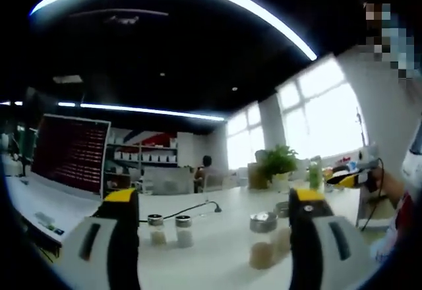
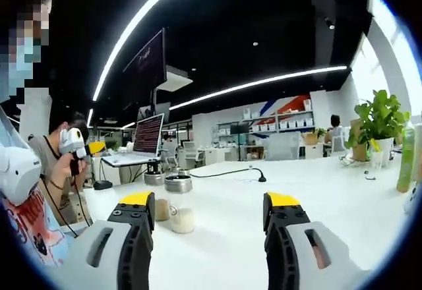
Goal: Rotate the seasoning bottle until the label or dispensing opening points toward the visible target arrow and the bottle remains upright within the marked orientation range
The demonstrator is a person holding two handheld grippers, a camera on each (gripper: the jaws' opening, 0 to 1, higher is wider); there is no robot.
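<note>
Jaws on both grippers are standing spread with nothing between them, the left gripper (image 1: 214,221) and the right gripper (image 2: 208,227) each hovering over the white tabletop (image 1: 217,250). Judging by this, the task is sitting at its start: no bottle is being held or turned, and no target arrow or marked range is showing clearly enough to read, so the approach, the grip and the whole rotation are all remaining. In the left gripper view, a seasoning bottle (image 1: 263,240) with a metal cap is standing upright just inside the right-hand jaw, ahead of the tips and apart from them; two smaller shakers (image 1: 170,229) are standing farther off, nearer the left-hand jaw. In the right gripper view, a capped bottle (image 2: 179,203) is standing upright just beyond the left-hand jaw, off the gap's centre. A potted plant (image 2: 378,124) is sitting well beyond that bottle, toward the window side.
</note>
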